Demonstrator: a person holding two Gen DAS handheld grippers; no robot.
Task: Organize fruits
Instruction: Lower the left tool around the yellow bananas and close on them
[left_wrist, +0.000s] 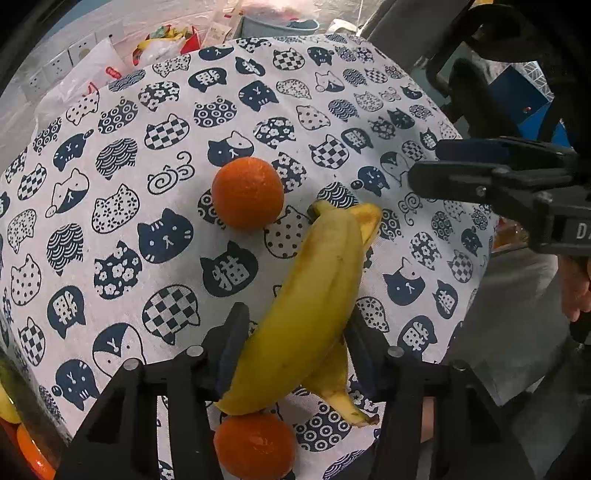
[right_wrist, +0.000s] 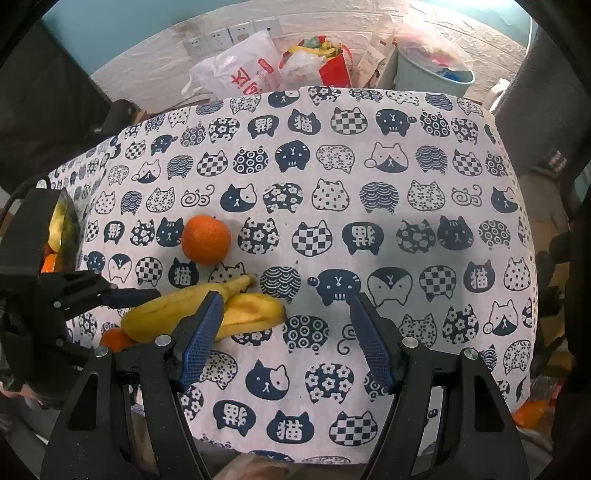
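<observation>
My left gripper (left_wrist: 295, 347) was matte black plastic, its two arms built as open, triangulated struts, each carrying round silver screw heads near the knuckles. Its fingers (left_wrist: 231, 343) wore dark blue pads. My right gripper (right_wrist: 286, 339) had the same black frame and the same silver screws, and its fingers (right_wrist: 201, 332) were faced with bright blue pads in a fine cross-hatched grid. From the left camera, the right gripper's body showed white lettering, cut off at the edge, perhaps starting with a "D". A thin black cable curved off the left gripper's upper side in the right camera's view.
</observation>
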